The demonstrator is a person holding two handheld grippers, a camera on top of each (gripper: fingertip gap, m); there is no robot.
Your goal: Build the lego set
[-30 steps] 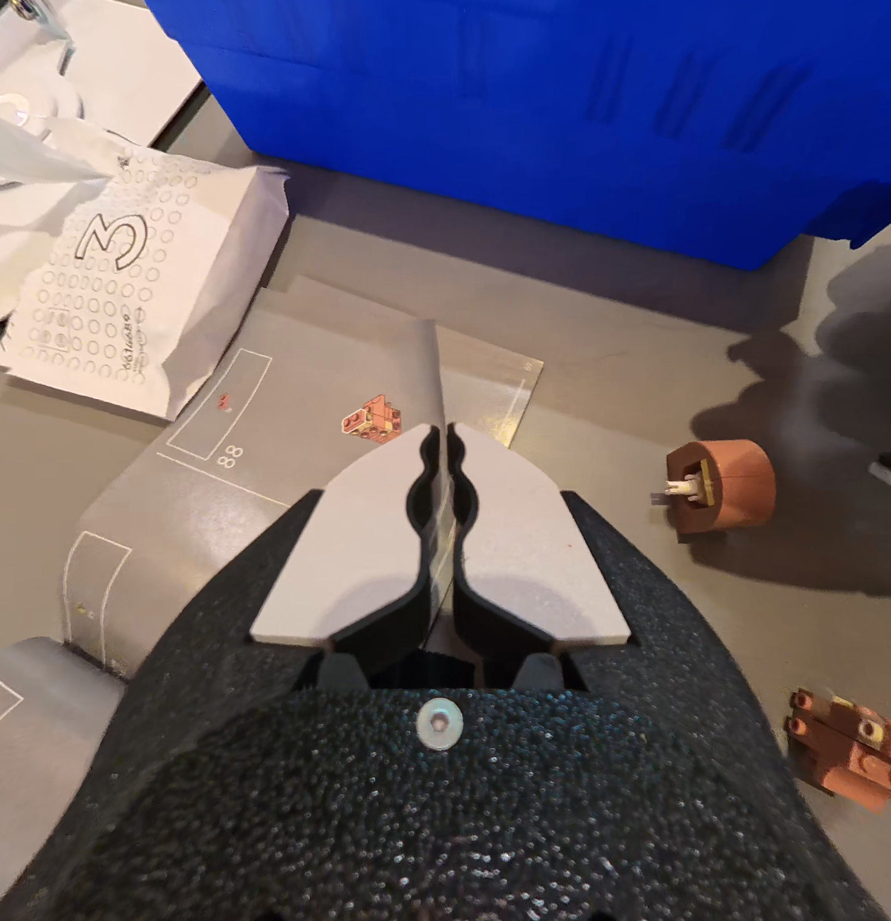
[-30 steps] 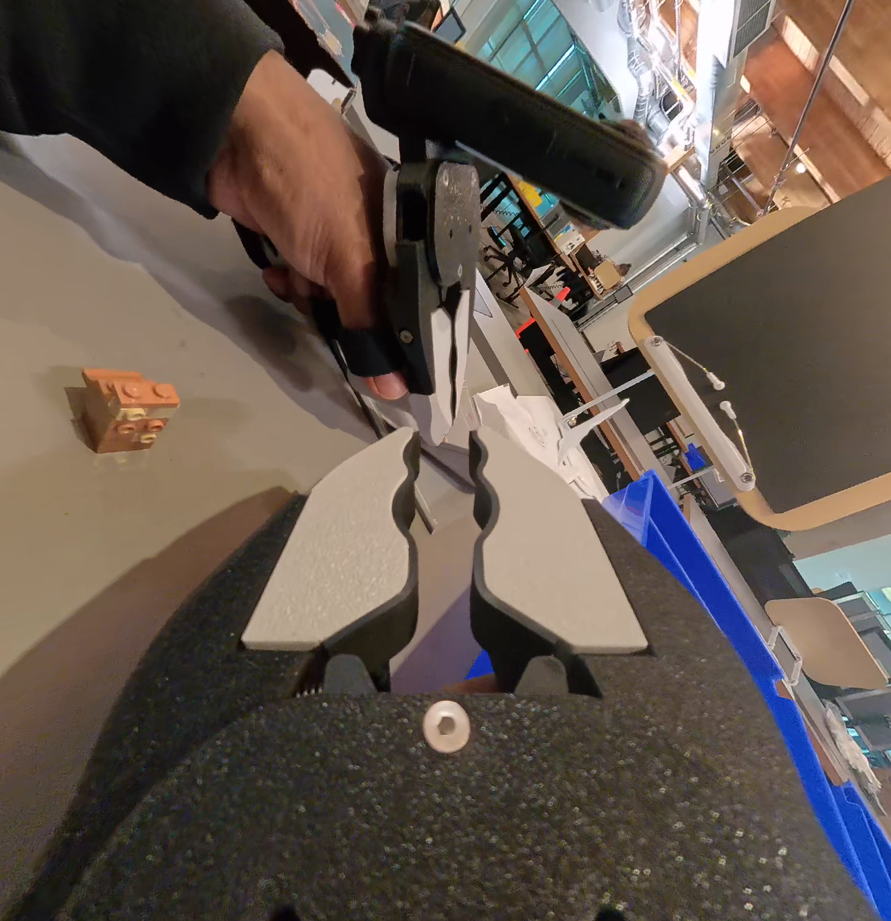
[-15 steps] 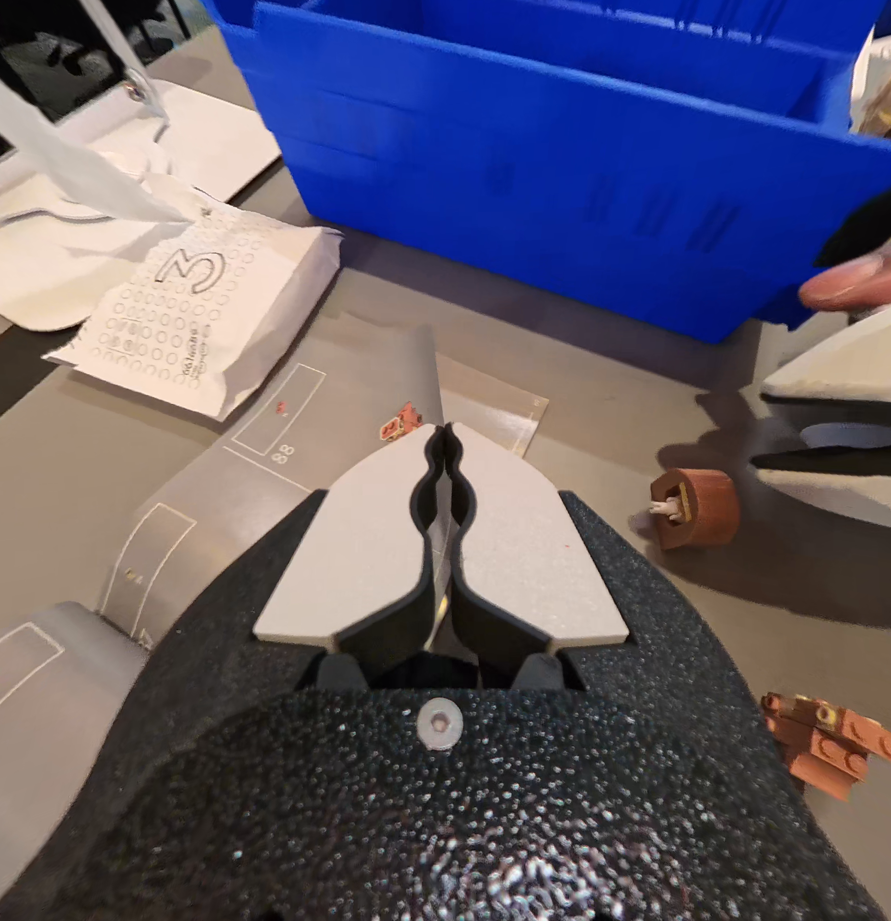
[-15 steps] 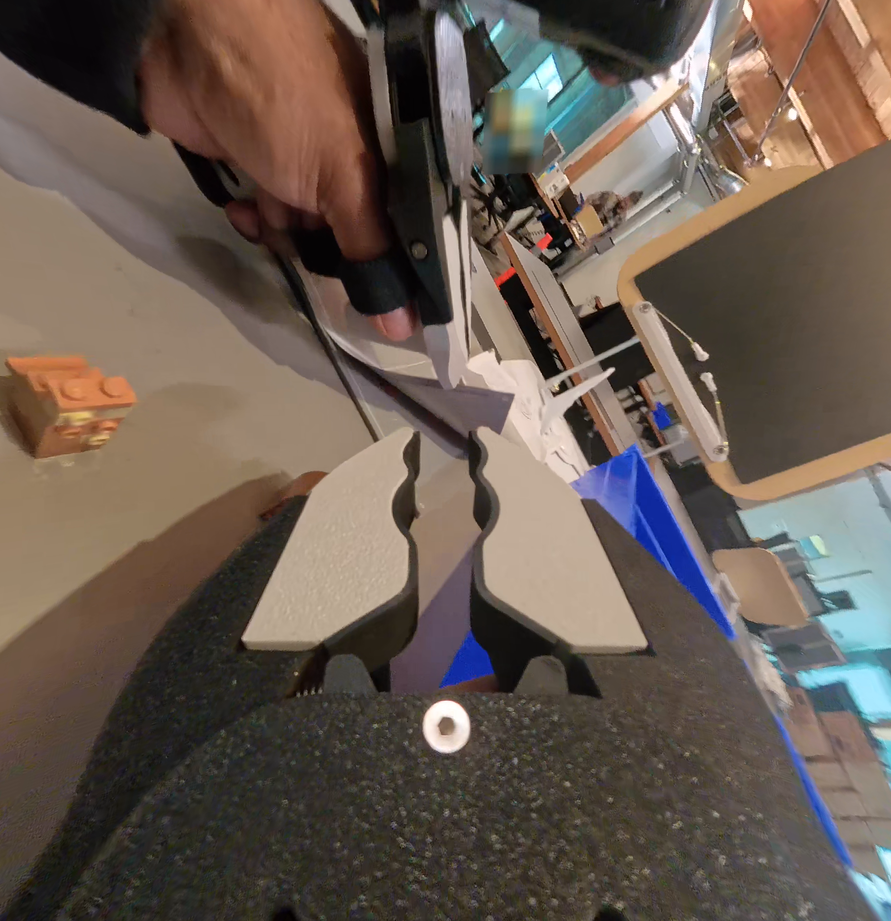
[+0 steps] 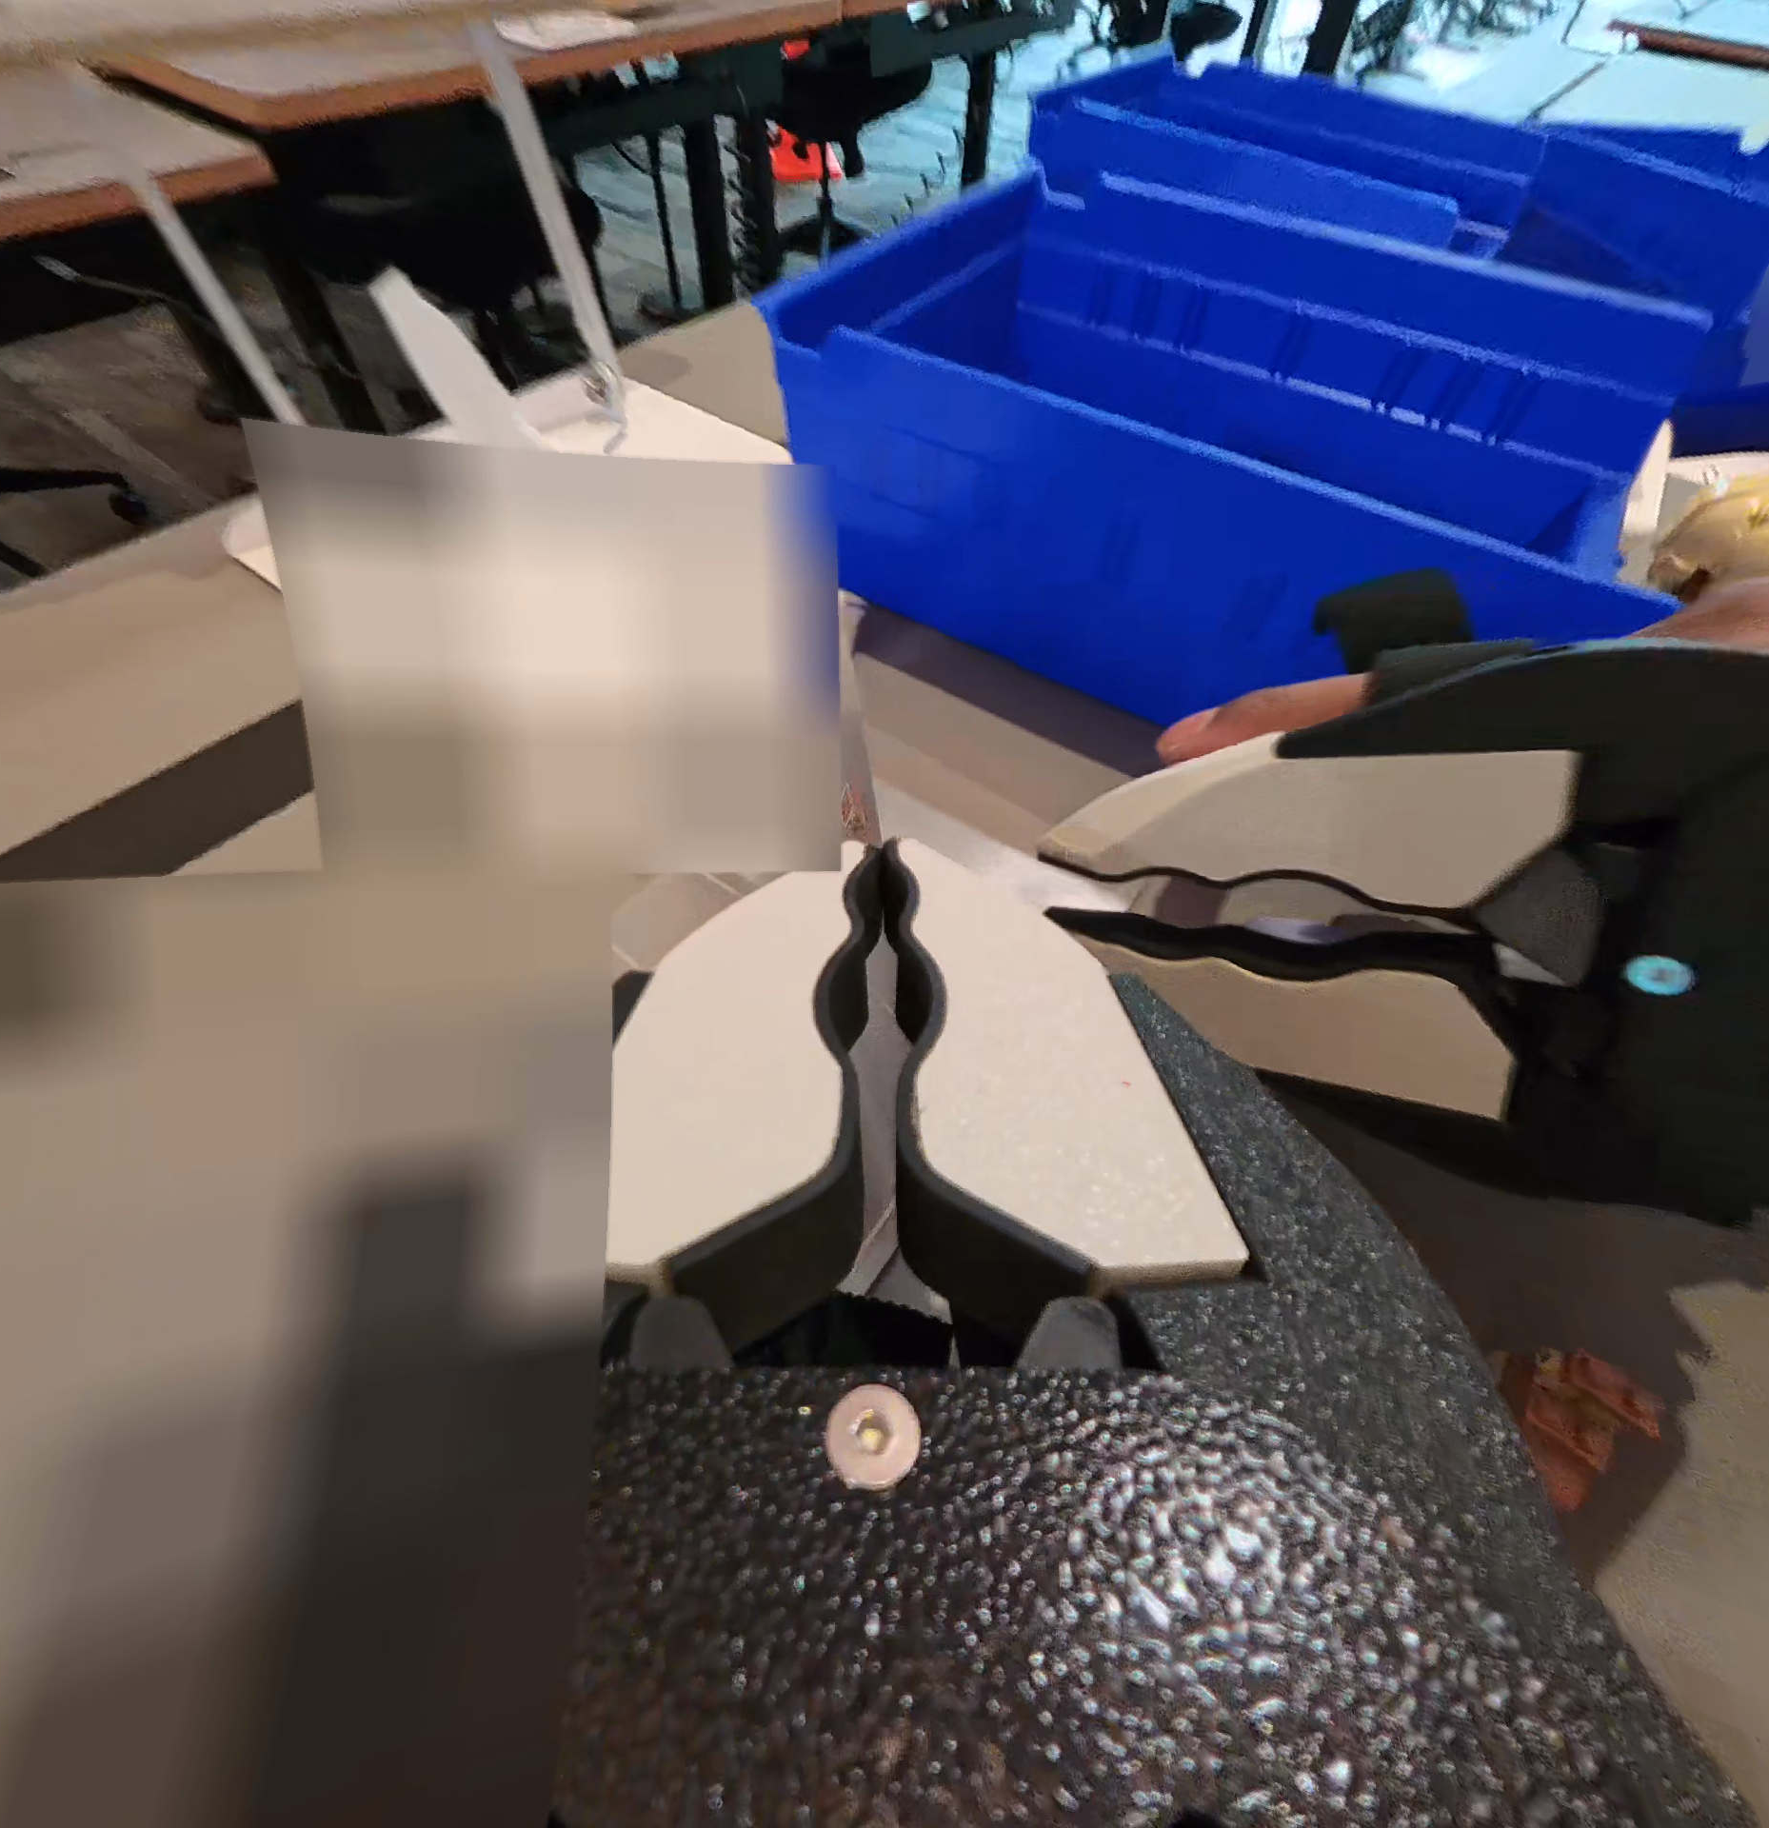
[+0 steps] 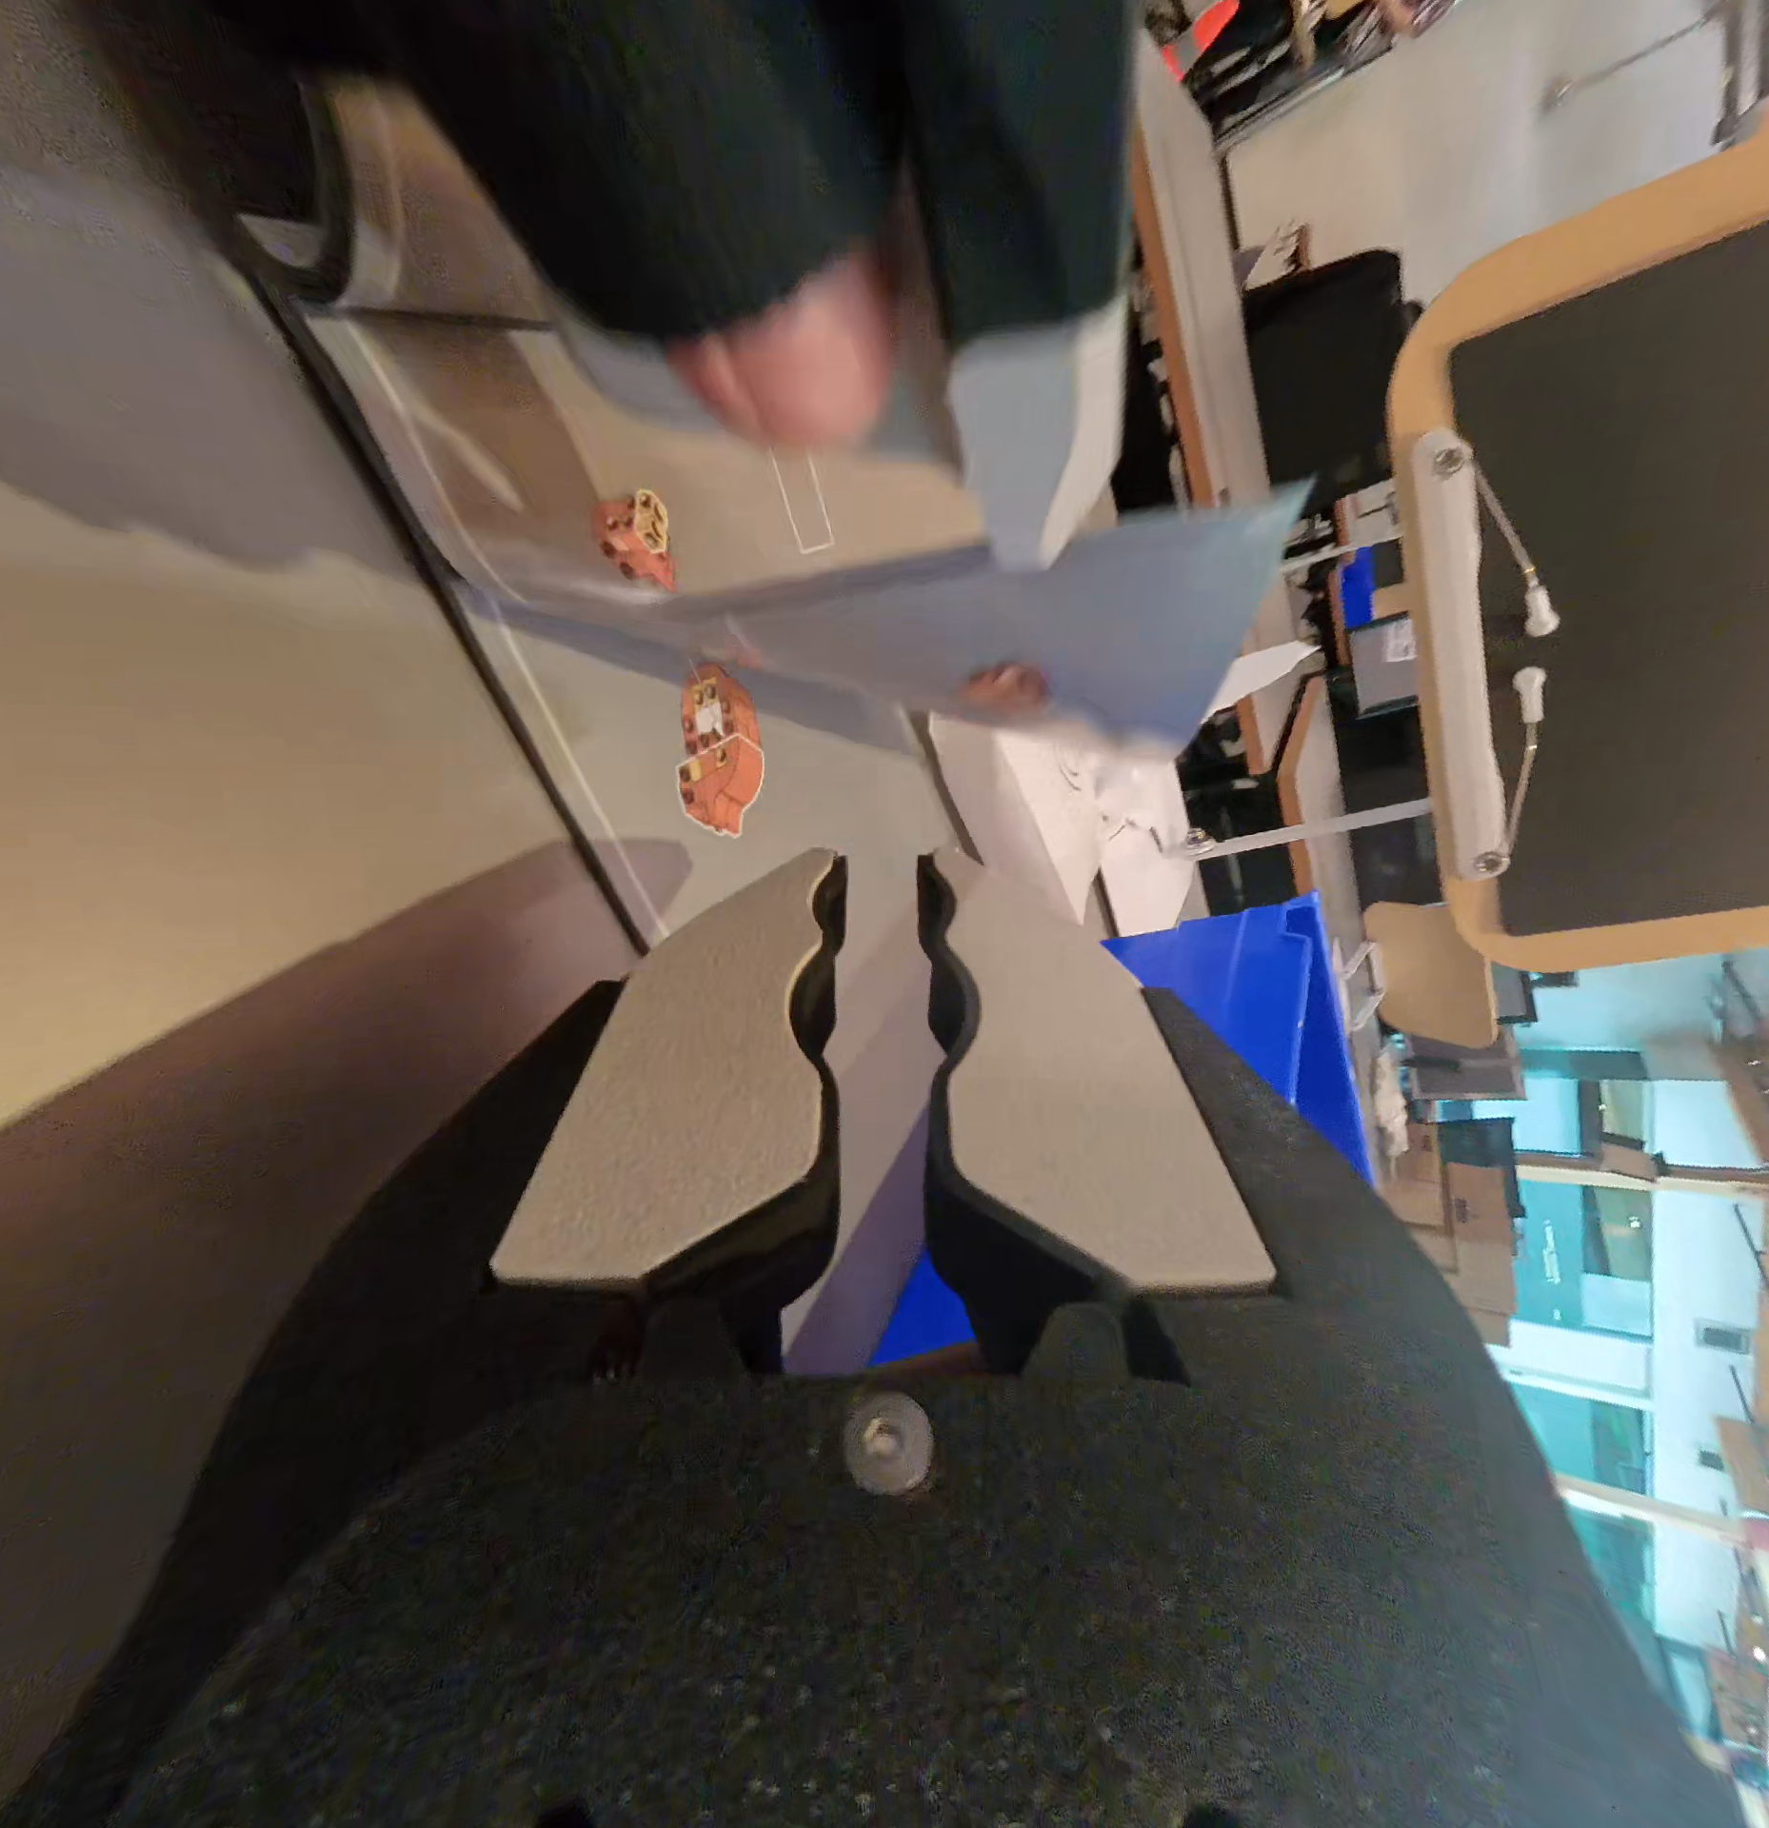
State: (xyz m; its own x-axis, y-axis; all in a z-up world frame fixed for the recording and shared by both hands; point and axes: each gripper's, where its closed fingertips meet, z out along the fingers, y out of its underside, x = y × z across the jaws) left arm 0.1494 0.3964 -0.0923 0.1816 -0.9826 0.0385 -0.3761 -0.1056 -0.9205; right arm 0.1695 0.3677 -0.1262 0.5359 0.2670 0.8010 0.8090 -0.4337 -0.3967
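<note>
Left view: right tool (image 5: 1059,885) parted, bare

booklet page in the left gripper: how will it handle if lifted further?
Likely floppy: the page curves and sags away from where the left gripper pinches it. Probably very light, since it shows only as a thin sliver between the shut jaws. It seems joined to the booklet on the table, so a hard pull might tear it.
</note>
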